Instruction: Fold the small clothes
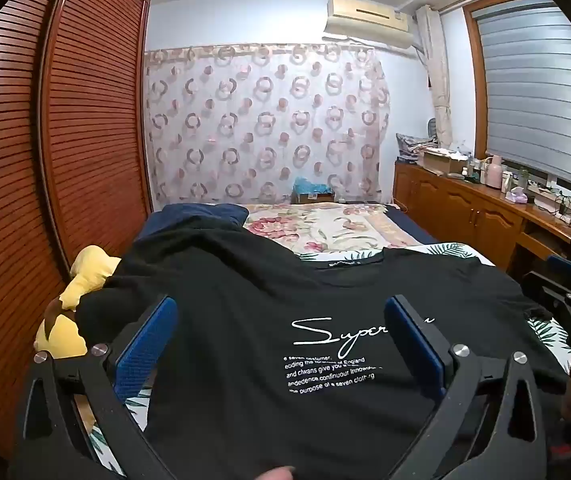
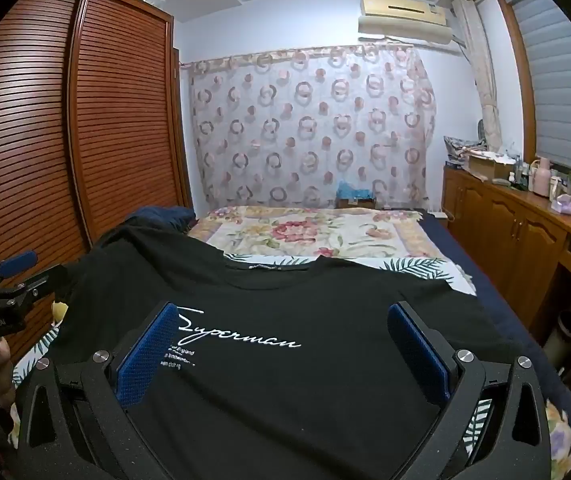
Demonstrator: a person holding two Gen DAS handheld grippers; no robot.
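Note:
A black T-shirt (image 1: pixel 269 300) with white "Superman" script lies spread face up on the bed, collar toward the far end; it also shows in the right wrist view (image 2: pixel 285 380). My left gripper (image 1: pixel 281 320) is open above the shirt's left half, its blue pads (image 1: pixel 145 348) wide apart and empty. My right gripper (image 2: pixel 285 332) is open above the shirt's right half, its blue pads (image 2: pixel 417 352) wide apart and empty. Each gripper shows at the edge of the other's view: the right one (image 1: pixel 565 300), the left one (image 2: pixel 9 276).
A yellow plush toy (image 1: pixel 73 304) lies at the shirt's left edge beside the slatted wooden wardrobe (image 1: pixel 25 160). A floral blanket (image 2: pixel 309 232) and a dark blue cloth (image 1: pixel 201 216) lie further up the bed. A wooden cabinet (image 2: pixel 525 220) with clutter runs along the right.

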